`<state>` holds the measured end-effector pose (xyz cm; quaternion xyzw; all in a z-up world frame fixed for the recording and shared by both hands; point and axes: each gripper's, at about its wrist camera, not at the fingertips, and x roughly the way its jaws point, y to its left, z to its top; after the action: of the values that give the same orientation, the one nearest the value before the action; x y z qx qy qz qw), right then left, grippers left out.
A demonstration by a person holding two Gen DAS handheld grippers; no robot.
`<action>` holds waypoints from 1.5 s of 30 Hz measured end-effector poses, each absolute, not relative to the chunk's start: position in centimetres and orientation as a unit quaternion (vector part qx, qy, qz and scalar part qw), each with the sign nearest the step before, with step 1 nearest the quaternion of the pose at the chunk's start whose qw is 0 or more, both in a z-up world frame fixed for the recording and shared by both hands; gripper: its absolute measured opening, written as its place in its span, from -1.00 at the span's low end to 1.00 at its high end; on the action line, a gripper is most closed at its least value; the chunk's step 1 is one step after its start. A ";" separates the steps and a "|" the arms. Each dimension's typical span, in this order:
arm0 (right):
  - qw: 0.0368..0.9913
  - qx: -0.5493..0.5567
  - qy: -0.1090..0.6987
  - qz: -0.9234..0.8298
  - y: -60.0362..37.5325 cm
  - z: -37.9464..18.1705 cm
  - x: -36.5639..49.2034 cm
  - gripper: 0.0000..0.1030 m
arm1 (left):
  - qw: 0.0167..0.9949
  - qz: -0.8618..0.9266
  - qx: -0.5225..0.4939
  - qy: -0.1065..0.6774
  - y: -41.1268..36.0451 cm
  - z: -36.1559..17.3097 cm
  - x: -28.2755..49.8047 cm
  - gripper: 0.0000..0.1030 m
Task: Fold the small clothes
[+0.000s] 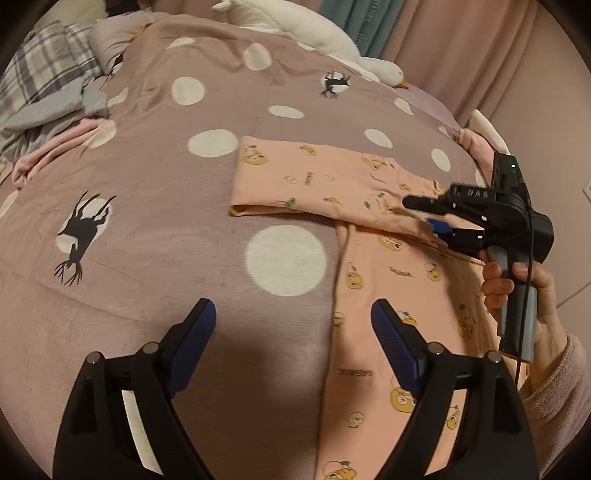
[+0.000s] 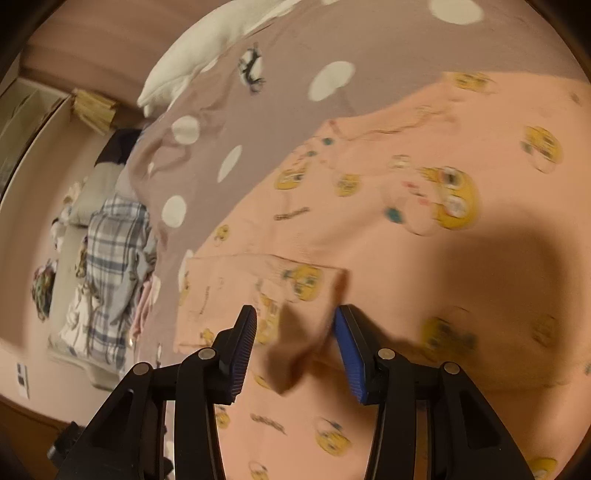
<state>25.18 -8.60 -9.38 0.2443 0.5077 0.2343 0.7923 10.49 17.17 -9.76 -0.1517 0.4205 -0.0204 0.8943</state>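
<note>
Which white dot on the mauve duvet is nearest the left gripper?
The largest white dot, just ahead of the open left gripper, touching the peach bear-print garment's left edge; the rest lie farther up the duvet.

- Your left gripper (image 1: 293,325): near edge, jaws spread wide, empty, above the bedcover.
- Pink printed garment (image 1: 354,206): right of centre on the dotted mauve bedcover (image 1: 155,184), one part folded across leftward.
- Your right gripper (image 1: 430,218): at right, fingers apart over the garment's fold.
- White plush toy (image 1: 295,26): far edge.
</note>
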 end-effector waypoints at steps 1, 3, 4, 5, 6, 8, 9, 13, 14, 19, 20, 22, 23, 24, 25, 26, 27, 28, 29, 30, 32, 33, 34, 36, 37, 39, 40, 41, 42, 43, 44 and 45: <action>0.795 0.231 0.508 0.237 -8.1 -9.1 25.4 -0.40 | 0.893 -0.019 -0.157 0.422 17.4 -9.9 10.5 0.67; 0.801 0.212 0.511 0.231 -7.5 -8.7 25.5 -0.80 | 0.890 -0.015 -0.165 0.424 17.8 -10.1 10.6 0.67; 0.807 0.201 0.507 0.227 -7.3 -8.3 25.5 -0.83 | 0.890 -0.015 -0.167 0.425 17.9 -10.1 10.6 0.67; 0.815 0.194 0.495 0.231 -7.3 -7.4 25.3 -0.84 | 0.890 -0.015 -0.168 0.425 17.9 -10.1 10.6 0.67; 0.820 0.196 0.484 0.237 -7.6 -6.7 25.4 -0.84 | 0.890 -0.014 -0.167 0.424 17.9 -10.1 10.6 0.67; 0.828 0.206 0.460 0.247 -8.5 -4.8 25.2 -0.85 | 0.890 -0.012 -0.163 0.426 17.8 -10.2 10.6 0.68; 0.833 0.216 0.443 0.252 -9.4 -3.5 25.0 -0.85 | 0.889 -0.012 -0.162 0.428 17.7 -10.2 10.7 0.68; 0.847 0.244 0.398 0.257 -13.4 0.2 24.2 -0.85 | 0.888 -0.018 -0.162 0.430 17.3 -10.3 11.0 0.68; 0.850 0.246 0.391 0.252 -14.4 0.7 24.0 -0.85 | 0.887 -0.020 -0.162 0.431 17.2 -10.4 11.2 0.68; 0.855 0.261 0.405 0.192 -19.7 -0.7 24.0 -0.85 | 0.886 -0.036 -0.156 0.435 15.9 -10.2 12.5 0.67; 0.854 0.261 0.411 0.183 -19.9 -1.1 24.2 -0.85 | 0.887 -0.041 -0.153 0.435 15.5 -10.1 12.8 0.67; 0.853 0.257 0.427 0.157 -21.1 -2.7 24.4 -0.85 | 0.888 -0.050 -0.144 0.434 14.7 -9.6 13.7 0.67; 0.853 0.255 0.431 0.144 -21.6 -3.2 24.4 -0.85 | 0.889 -0.054 -0.138 0.434 14.3 -9.3 14.2 0.67; 0.850 0.266 0.434 0.138 -22.3 -3.9 24.5 -0.85 | 0.889 -0.059 -0.134 0.433 13.9 -9.1 14.5 0.67; 0.845 0.276 0.437 0.139 -22.6 -4.5 24.5 -0.85 | 0.891 -0.068 -0.129 0.430 13.4 -8.7 15.1 0.67; 0.842 0.276 0.444 0.131 -22.9 -5.3 24.6 -0.85 | 0.892 -0.071 -0.125 0.429 13.0 -8.5 15.7 0.68; 0.847 0.267 0.445 0.118 -23.1 -5.4 24.6 -0.85 | 0.892 -0.075 -0.122 0.428 12.6 -8.2 16.2 0.68; 0.850 0.261 0.443 0.111 -23.2 -5.6 24.6 -0.85 | 0.893 -0.080 -0.122 0.426 12.4 -8.0 16.7 0.68; 0.849 0.264 0.445 0.109 -23.5 -6.0 24.7 -0.85 | 0.894 -0.084 -0.122 0.423 12.1 -7.8 17.2 0.68; 0.846 0.264 0.450 0.109 -23.7 -6.2 24.7 -0.85 | 0.894 -0.091 -0.122 0.421 11.8 -7.6 17.9 0.68; 0.850 0.221 0.473 0.073 -23.7 -6.4 24.9 -0.84 | 0.894 -0.104 -0.122 0.420 11.1 -7.3 19.5 0.68; 0.855 0.196 0.478 0.053 -23.6 -6.2 24.8 -0.81 | 0.893 -0.110 -0.119 0.419 10.7 -7.2 20.3 0.68; 0.866 0.158 0.474 0.019 -23.4 -5.7 24.5 -0.79 | 0.894 -0.114 -0.113 0.418 10.1 -7.1 21.4 0.68; 0.897 0.104 0.430 -0.015 -22.7 -4.2 23.4 -0.78 | 0.895 -0.116 -0.103 0.419 9.4 -7.2 22.8 0.68; 0.908 0.096 0.408 0.006 -22.2 -3.4 22.8 -0.78 | 0.894 -0.111 -0.104 0.422 9.1 -7.6 23.8 0.67; 0.907 0.090 0.408 0.062 -21.0 -2.9 22.5 -0.78 | 0.890 -0.106 -0.106 0.430 9.0 -8.1 24.9 0.65; 0.902 0.082 0.415 0.088 -20.1 -3.0 22.5 -0.78 | 0.887 -0.105 -0.109 0.436 8.8 -8.7 25.5 0.63; 0.898 0.071 0.421 0.107 -19.2 -3.2 22.7 -0.78 | 0.886 -0.102 -0.110 0.439 8.8 -8.9 25.7 0.60; 0.895 0.063 0.425 0.116 -18.7 -3.5 22.7 -0.78 | 0.883 -0.102 -0.111 0.444 8.7 -9.4 26.0 0.58; 0.892 0.055 0.431 0.123 -18.2 -4.0 22.9 -0.78 | 0.882 -0.103 -0.110 0.447 8.6 -9.7 26.0 0.51; 0.888 0.047 0.440 0.128 -17.6 -4.6 23.2 -0.78 | 0.880 -0.101 -0.107 0.452 8.5 -10.1 26.1 0.48; 0.882 0.041 0.452 0.126 -17.1 -5.4 23.7 -0.78 | 0.878 -0.101 -0.104 0.456 8.4 -10.4 26.2 0.48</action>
<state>23.71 -17.06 -5.38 0.0414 0.4517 0.1259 0.8823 26.23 8.37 -10.40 -0.1041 0.4558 -0.1009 0.8782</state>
